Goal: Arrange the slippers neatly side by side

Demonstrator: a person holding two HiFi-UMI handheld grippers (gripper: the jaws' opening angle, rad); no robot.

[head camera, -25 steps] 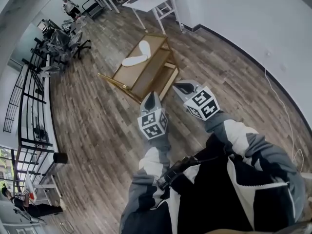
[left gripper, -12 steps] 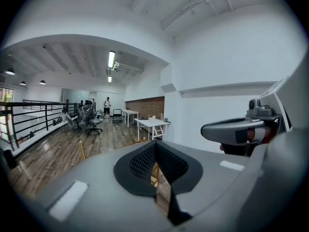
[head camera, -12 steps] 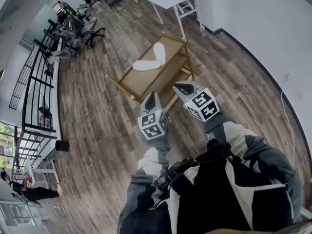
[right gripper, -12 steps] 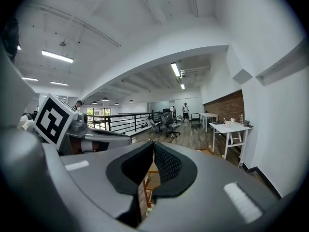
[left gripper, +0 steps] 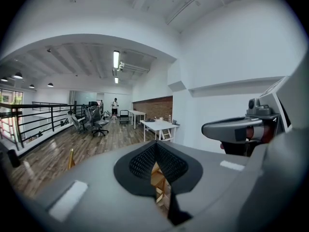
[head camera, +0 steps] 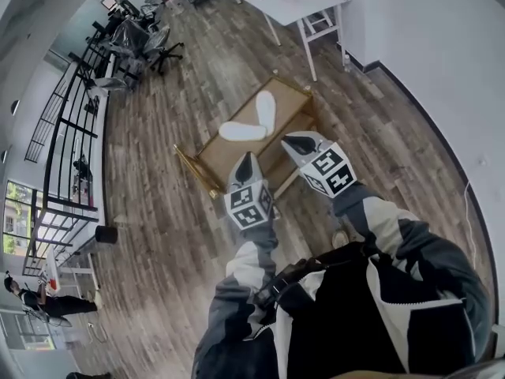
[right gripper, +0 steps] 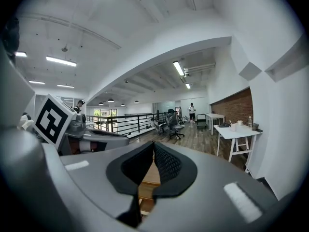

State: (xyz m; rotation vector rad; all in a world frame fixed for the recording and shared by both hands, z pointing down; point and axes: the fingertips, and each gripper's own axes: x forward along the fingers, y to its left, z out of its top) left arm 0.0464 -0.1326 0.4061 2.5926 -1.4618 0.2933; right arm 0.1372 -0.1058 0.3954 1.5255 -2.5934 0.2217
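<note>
White walls (head camera: 442, 61) enclose a wood-plank floor (head camera: 150, 212) with white table (head camera: 296, 2) and black railing (head camera: 67, 133).

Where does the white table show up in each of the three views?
Head view: the white table is at the top edge, right of centre.
Left gripper view: small, near the centre, by the white wall.
Right gripper view: at the right, larger.
Shared landmark: the black railing, across the floor from the table in every view.

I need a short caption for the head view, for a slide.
Shut left tool and right tool point toward a low wooden table bearing two white slippers at an angle.
</note>
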